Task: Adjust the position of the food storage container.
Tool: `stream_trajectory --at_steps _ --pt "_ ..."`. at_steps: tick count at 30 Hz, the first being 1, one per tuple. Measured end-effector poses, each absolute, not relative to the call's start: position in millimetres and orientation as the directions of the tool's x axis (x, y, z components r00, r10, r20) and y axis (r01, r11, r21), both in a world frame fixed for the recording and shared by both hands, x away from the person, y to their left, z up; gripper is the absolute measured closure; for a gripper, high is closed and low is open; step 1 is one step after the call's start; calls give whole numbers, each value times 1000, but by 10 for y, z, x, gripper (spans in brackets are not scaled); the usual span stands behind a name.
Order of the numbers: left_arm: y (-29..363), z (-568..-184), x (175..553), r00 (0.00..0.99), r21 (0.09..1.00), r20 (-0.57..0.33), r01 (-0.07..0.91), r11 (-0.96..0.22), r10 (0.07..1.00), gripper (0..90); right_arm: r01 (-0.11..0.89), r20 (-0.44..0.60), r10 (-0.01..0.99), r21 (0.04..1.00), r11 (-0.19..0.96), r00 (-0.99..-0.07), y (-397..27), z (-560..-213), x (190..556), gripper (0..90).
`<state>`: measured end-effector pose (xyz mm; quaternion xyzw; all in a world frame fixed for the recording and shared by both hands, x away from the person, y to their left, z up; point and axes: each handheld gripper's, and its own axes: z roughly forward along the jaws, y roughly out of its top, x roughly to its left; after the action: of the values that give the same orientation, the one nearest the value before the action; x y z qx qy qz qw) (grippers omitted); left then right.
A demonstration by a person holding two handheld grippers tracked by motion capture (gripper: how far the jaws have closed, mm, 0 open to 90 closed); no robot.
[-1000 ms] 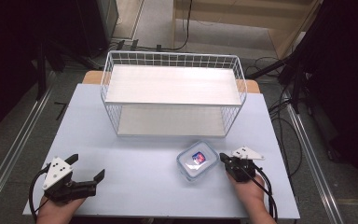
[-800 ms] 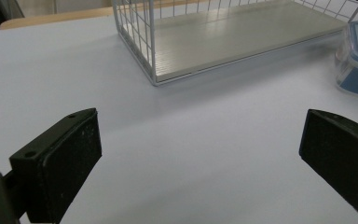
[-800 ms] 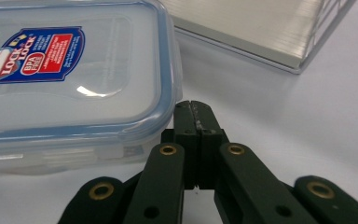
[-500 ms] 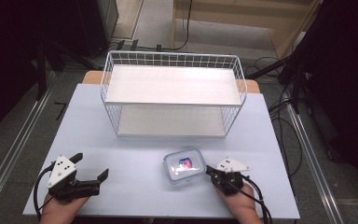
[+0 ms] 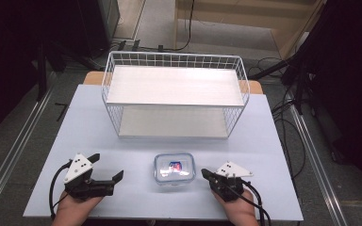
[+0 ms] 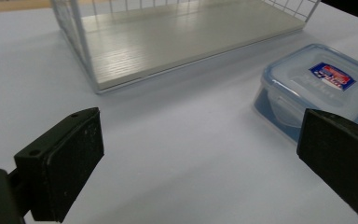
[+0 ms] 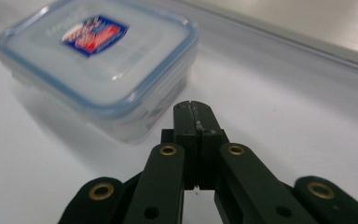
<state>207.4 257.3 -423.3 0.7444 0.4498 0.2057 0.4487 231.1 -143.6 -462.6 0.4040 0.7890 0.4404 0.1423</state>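
The table (image 5: pixel 99 122) is bright under light from above, and the room around it is dark. Soft shadows sit under the wire rack (image 5: pixel 174 84). Up close, the food box (image 7: pixel 98 60) looks blurry.

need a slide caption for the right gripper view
Shut right gripper just short of a clear, blue-rimmed plastic container with a red-and-blue label on a pale table.

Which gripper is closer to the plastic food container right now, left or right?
Right. The right gripper, jaws shut, sits just off the container's right edge; the left gripper, jaws open, is farther off to its left.
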Motion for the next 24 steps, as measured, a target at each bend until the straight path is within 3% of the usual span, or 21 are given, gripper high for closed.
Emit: stream_trajectory --at_steps 7,13,24 --pt "2252 -4287 2180 543 842 -160 511 -173 824 11 513 194 766 835 199 -613 -1436 -4497 2331 884" --pt "2163 -4323 2186 562 839 -115 497 -223 819 12 551 162 781 792 261 -603 -1403 -4628 2363 900" --pt "2224 -4310 2208 559 833 -167 520 -187 812 15 545 151 728 766 342 -669 -1157 -4713 2254 900"
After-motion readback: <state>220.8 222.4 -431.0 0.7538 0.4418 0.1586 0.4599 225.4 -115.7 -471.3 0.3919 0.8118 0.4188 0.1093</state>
